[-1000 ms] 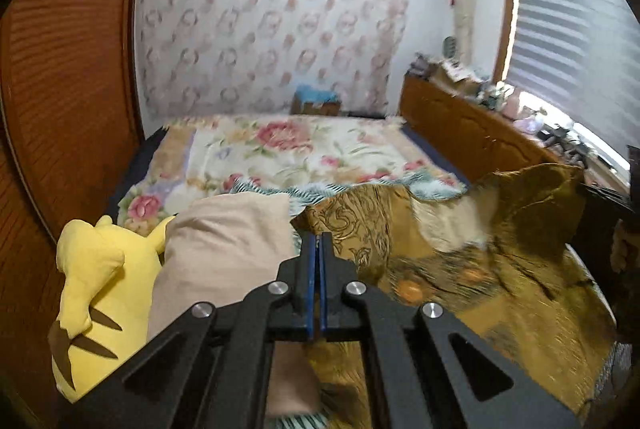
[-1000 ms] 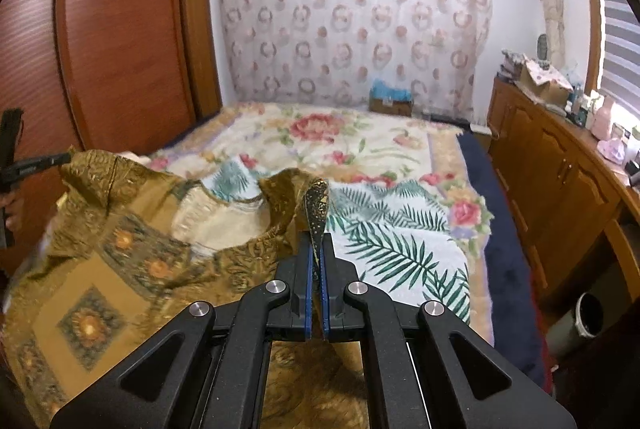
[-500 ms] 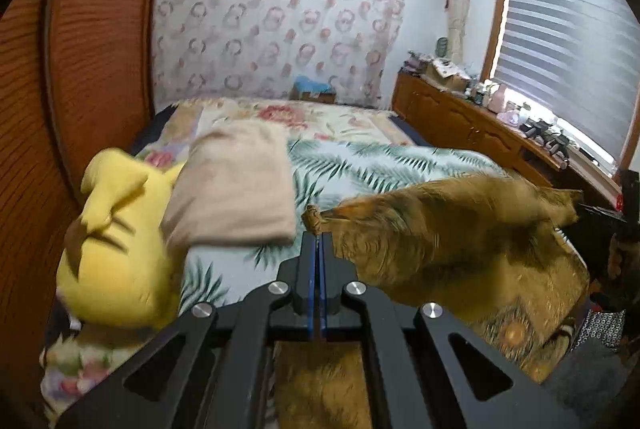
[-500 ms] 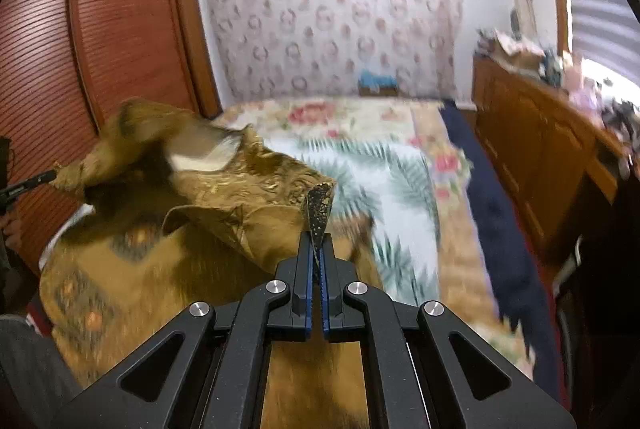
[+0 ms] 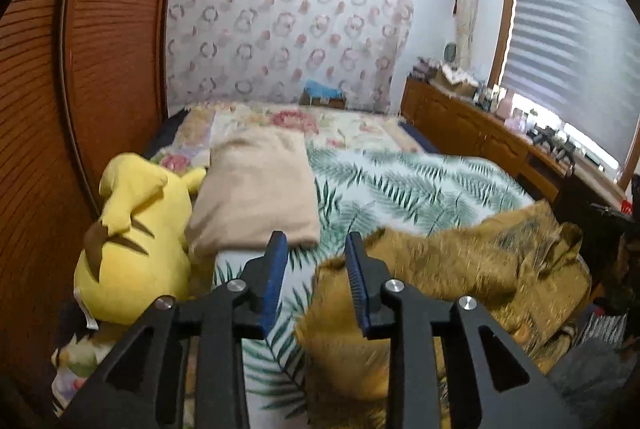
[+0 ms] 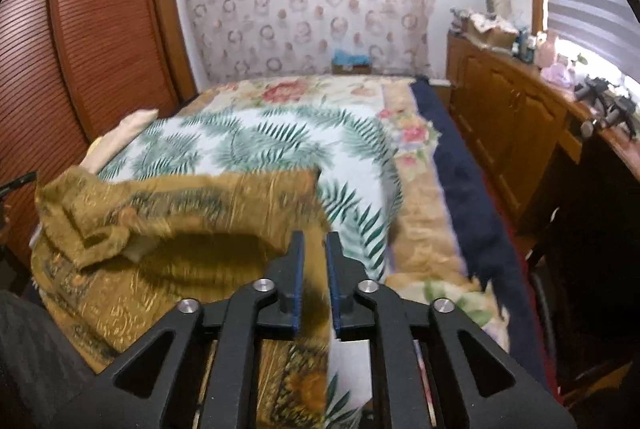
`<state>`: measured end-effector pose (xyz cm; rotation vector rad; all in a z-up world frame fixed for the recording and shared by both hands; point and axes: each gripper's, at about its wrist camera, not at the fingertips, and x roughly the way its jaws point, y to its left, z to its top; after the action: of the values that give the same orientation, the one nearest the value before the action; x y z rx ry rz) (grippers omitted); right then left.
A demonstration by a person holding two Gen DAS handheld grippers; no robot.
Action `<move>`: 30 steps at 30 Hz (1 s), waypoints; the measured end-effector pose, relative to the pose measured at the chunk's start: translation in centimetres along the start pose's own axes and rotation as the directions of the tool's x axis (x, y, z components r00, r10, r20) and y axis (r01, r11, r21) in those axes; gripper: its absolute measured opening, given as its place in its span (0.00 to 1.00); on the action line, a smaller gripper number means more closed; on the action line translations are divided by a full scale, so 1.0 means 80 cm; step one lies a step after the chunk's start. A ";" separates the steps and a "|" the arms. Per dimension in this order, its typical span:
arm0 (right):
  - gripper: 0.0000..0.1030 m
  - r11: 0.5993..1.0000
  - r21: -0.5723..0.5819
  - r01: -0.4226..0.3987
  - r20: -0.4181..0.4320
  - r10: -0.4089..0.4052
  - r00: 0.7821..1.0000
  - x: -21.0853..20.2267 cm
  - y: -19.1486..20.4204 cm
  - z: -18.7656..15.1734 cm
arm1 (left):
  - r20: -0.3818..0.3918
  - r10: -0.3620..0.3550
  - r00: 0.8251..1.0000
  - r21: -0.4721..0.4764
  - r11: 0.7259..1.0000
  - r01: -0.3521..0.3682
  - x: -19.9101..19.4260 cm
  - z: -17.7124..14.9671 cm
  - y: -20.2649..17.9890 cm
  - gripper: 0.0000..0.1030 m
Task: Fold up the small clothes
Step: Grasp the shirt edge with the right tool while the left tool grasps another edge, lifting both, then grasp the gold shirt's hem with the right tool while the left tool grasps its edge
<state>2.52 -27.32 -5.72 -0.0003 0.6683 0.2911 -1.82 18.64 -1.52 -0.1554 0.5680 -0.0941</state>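
The left gripper [image 5: 314, 245] stands with its jaws apart, nothing between them. The right gripper [image 6: 314, 243] is also parted, gold cloth showing in the gap. The gold patterned garment [image 6: 168, 225] lies bunched on the palm-leaf sheet [image 6: 260, 145] at the bed's near end. Farther along, a beige pillow [image 5: 256, 189] lies beside a yellow plush toy [image 5: 132, 229].

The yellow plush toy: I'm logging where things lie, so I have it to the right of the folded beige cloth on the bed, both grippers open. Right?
Not quite. In the left wrist view the yellow plush toy lies left of the folded beige cloth, not right. Left gripper and right gripper are indeed open.
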 end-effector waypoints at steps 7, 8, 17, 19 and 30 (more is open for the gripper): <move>0.54 0.999 -0.019 0.038 0.044 -0.037 0.998 0.021 -0.010 0.041 | -0.107 0.001 0.994 0.044 0.999 0.003 0.070 0.033 -0.001 0.29; 0.55 0.999 -0.018 0.038 0.037 -0.037 0.999 0.030 -0.009 0.046 | -0.128 0.000 0.992 0.049 0.999 0.006 0.081 0.035 -0.002 0.29; 0.67 0.996 -0.089 -0.024 -0.045 0.020 0.999 0.126 0.023 0.074 | -0.333 0.001 0.943 0.102 0.994 0.035 0.172 0.014 -0.016 0.29; 0.68 0.994 -0.104 -0.027 -0.072 0.019 0.997 0.146 0.031 0.075 | -0.372 -0.010 0.928 0.101 0.994 0.051 0.176 -0.001 -0.020 0.29; 0.75 0.992 -0.125 -0.017 -0.190 -0.007 0.982 0.188 0.036 0.051 | -0.394 0.012 0.919 0.118 0.992 0.038 0.159 -0.046 -0.027 0.30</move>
<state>15.48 -20.17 -11.40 -0.1491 0.8386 0.3410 6.77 14.41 -10.92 -0.0176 0.9630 -0.1754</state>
